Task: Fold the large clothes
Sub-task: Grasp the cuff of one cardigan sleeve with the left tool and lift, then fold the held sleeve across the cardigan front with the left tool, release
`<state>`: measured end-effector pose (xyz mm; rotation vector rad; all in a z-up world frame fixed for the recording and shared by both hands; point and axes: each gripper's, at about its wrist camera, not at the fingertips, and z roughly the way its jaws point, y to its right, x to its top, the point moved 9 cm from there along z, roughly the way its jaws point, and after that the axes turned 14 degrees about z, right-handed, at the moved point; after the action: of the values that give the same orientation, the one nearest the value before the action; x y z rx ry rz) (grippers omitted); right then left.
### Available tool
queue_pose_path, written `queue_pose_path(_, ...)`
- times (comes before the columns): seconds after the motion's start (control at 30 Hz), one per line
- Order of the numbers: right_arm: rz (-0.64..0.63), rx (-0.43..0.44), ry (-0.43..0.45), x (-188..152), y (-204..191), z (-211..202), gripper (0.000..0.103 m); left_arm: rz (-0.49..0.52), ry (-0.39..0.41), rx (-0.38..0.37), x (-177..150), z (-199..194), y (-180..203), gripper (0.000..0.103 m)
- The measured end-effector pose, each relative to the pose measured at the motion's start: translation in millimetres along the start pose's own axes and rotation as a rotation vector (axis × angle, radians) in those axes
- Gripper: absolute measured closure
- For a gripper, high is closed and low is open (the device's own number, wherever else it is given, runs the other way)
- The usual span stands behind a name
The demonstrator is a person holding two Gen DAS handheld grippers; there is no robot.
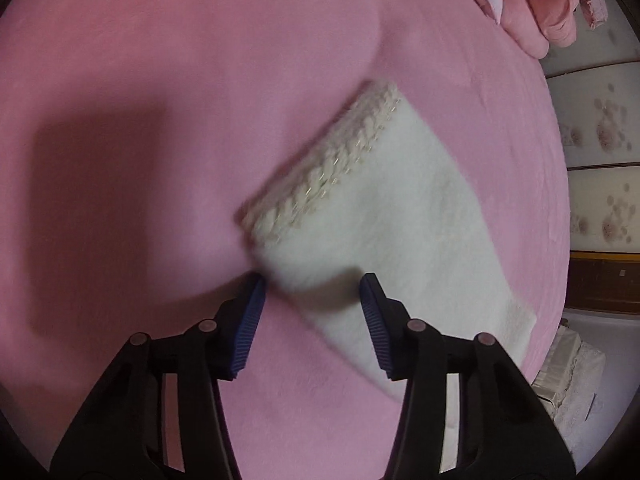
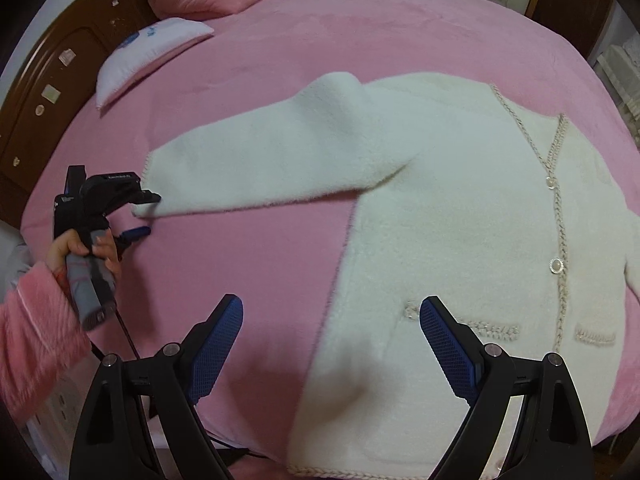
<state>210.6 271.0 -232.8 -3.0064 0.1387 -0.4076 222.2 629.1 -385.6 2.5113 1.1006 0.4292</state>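
Left claw point(image 2: 144, 216) seen released at sleeve cuff point(image 2: 150, 188), fingers astride cuff edge, nothing clamped. White cardigan point(image 2: 460, 208) laid flat, front up, on pink bed point(image 2: 280, 60); sleeve extended leftward. Right claw point(image 2: 330, 314) noted released, hovering over cardigan's lower hem region.

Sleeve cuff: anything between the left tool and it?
Nothing visible. The left tool is open, its fingers either side of the sleeve cuff's corner, only bare pink blanket around. The white cardigan lies flat; the pillow sits well off.
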Motion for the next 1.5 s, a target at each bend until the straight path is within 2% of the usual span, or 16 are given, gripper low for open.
queue_pose_path(0.07,0.023,-0.029,-0.006,2.5,7.2,2.4,0.011,0.010,0.036,-0.026,14.8,0.7,-4.1,0.069)
queue_pose_path(0.1,0.039,-0.042,-0.010,5.0,8.2,4.8,0.011,0.009,0.038,-0.029,20.0,1.3,-8.1,0.084)
queue_pose_path(0.17,0.061,-0.063,-0.017,7.5,11.6,7.4,0.011,0.017,0.039,-0.014,24.0,0.3,-17.3,0.094)
queue_pose_path(0.27,0.078,-0.085,-0.022,14.4,20.7,12.7,0.011,0.083,0.069,-0.031,23.7,-17.9,-1.8,0.097)
queue_pose_path(0.37,0.088,-0.086,-0.009,28.6,22.9,16.4,0.011,0.193,0.119,-0.153,38.8,-54.1,32.7,0.097)
queue_pose_path(0.57,0.139,-0.065,0.042,59.7,58.2,6.7,0.011,0.452,0.175,-0.287,25.7,-117.0,137.9,0.097)
queue_pose_path(0.77,0.217,0.005,0.153,106.9,90.1,-13.6,0.011,0.709,0.184,-0.343,-28.5,-136.7,278.0,0.097)
queue_pose_path(0.97,0.301,0.046,0.233,142.0,185.4,-32.1,0.011,0.906,0.090,-0.298,-129.0,-113.2,421.5,0.097)
queue_pose_path(1.13,0.372,0.026,0.238,162.9,269.1,-17.6,0.011,1.041,-0.023,-0.231,-196.5,-50.4,487.7,0.096)
queue_pose_path(1.17,0.382,0.029,0.225,164.7,282.4,-9.5,0.011,1.053,-0.099,-0.208,-215.1,-32.5,491.8,0.088)
queue_pose_path(1.2,0.393,0.040,0.200,162.2,302.8,0.4,0.011,1.083,-0.219,-0.168,-243.7,-15.0,490.0,0.068)
queue_pose_path(1.23,0.400,0.049,0.176,150.2,324.9,4.7,0.011,1.119,-0.342,-0.088,-263.0,9.9,482.0,0.056)
queue_pose_path(1.27,0.404,0.048,0.139,141.3,344.0,13.5,0.011,1.159,-0.435,-0.005,-272.8,24.2,472.8,0.047)
queue_pose_path(1.3,0.397,0.041,0.107,138.0,354.9,22.4,0.011,1.209,-0.485,0.057,-279.6,32.3,468.6,0.047)
queue_pose_path(1.4,0.370,0.052,0.051,125.0,381.4,38.6,0.011,1.305,-0.420,0.165,-282.1,26.9,461.2,0.046)
queue_pose_path(1.5,0.328,0.110,-0.018,117.6,376.0,61.7,0.017,1.239,-0.420,0.152,-268.6,9.7,438.9,0.038)
